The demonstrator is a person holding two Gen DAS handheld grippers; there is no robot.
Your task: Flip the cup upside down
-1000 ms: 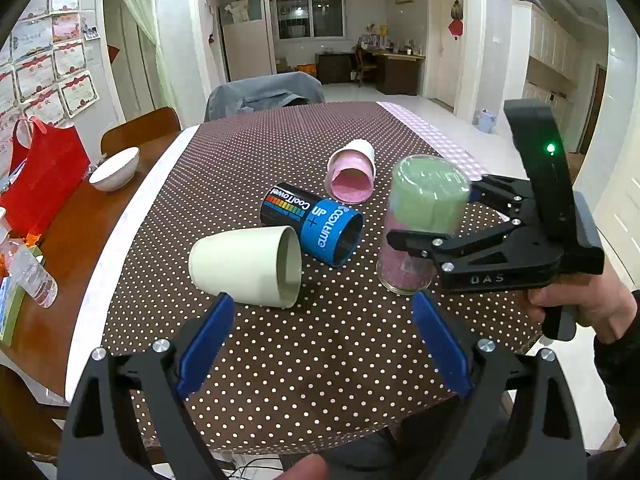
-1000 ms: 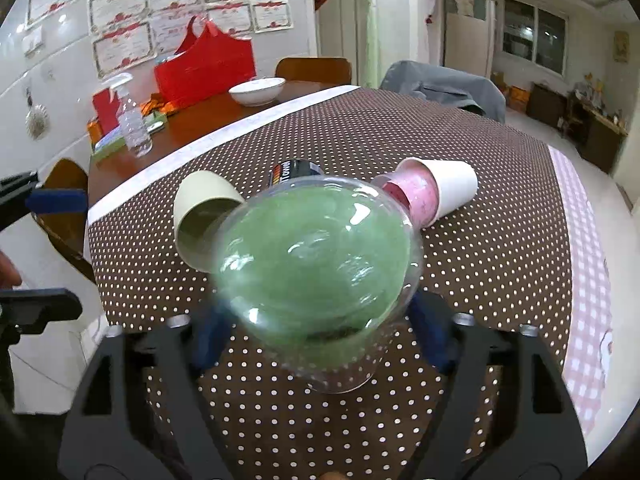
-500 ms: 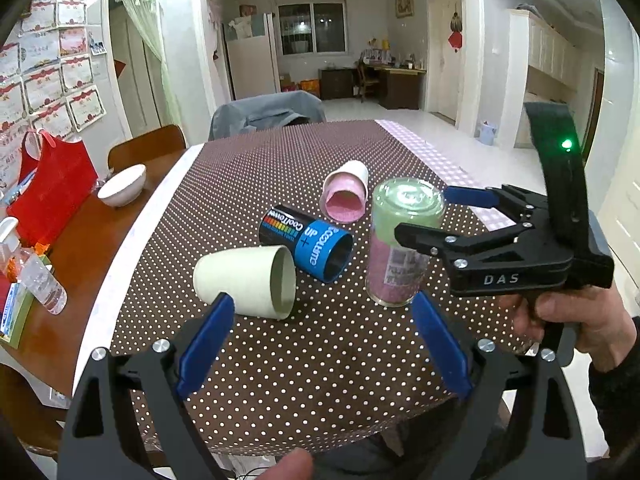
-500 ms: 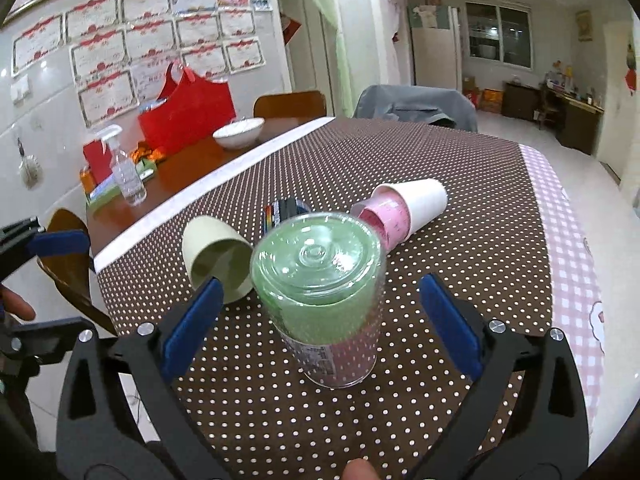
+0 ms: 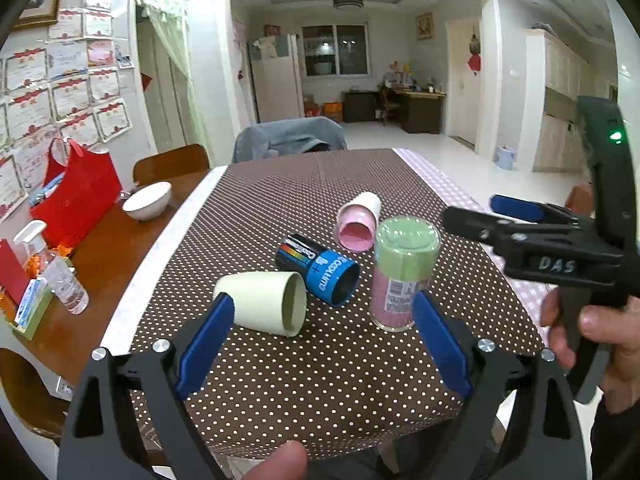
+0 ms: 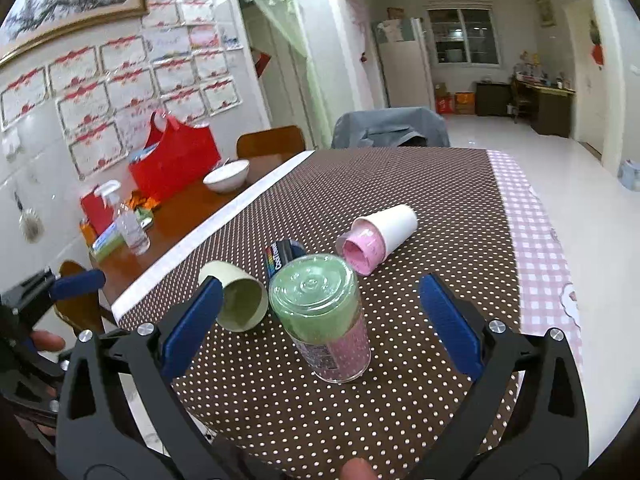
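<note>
inverted clear plastic cup with green base [image 6: 320, 312] hides blue-black can [image 6: 284, 255] | left gripper [image 5: 320, 340], right gripper [image 6: 320, 320]: fingers spread, empty | left view shows can whole

This is looking like a family home, an open dining and living room. A dining table [image 5: 320, 208] under a brown dotted cloth is filling the middle, with wooden chairs [image 5: 172, 162] standing at 11 o'clock and a white bowl [image 5: 147, 200] sitting at 10 o'clock. Framed certificates [image 6: 120, 92] are hanging on the wall at 10 o'clock, and a white fridge [image 5: 276, 78], a window [image 5: 335, 50] and a ceiling fan [image 5: 347, 0] are showing at 12 o'clock.
</note>
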